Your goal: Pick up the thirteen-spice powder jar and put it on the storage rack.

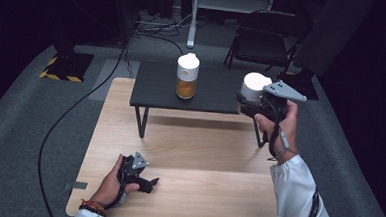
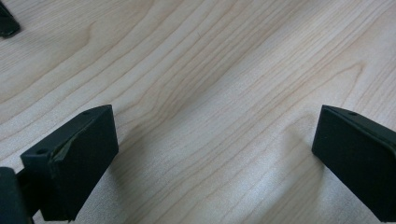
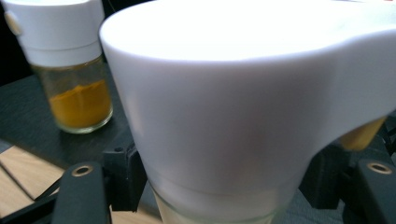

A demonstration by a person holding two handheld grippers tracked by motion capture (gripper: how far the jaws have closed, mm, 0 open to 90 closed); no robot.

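A glass jar of orange powder (image 1: 187, 80) with a white lid stands upright in the middle of a low black table (image 1: 157, 86). The right gripper view has the same orange jar (image 3: 79, 102) at its upper left. At that table's right end, my right gripper (image 1: 244, 103) is shut on a second white-lidded jar (image 1: 254, 85). Up close, this jar's white lid (image 3: 233, 116) looms large, and the jaws of my right gripper (image 3: 224, 186) press the glass below it from both sides. My left gripper (image 1: 152, 182) rests on the wooden table (image 1: 193, 153), its jaws apart. Bare wood lies between the fingertips of my left gripper (image 2: 215, 158).
The black table stands on the far half of the wooden table on thin legs (image 1: 141, 122). Behind it are a folding chair (image 1: 264, 42) and a yellow-and-black striped base (image 1: 65, 64). A cable (image 1: 65, 117) runs over the carpet at the left.
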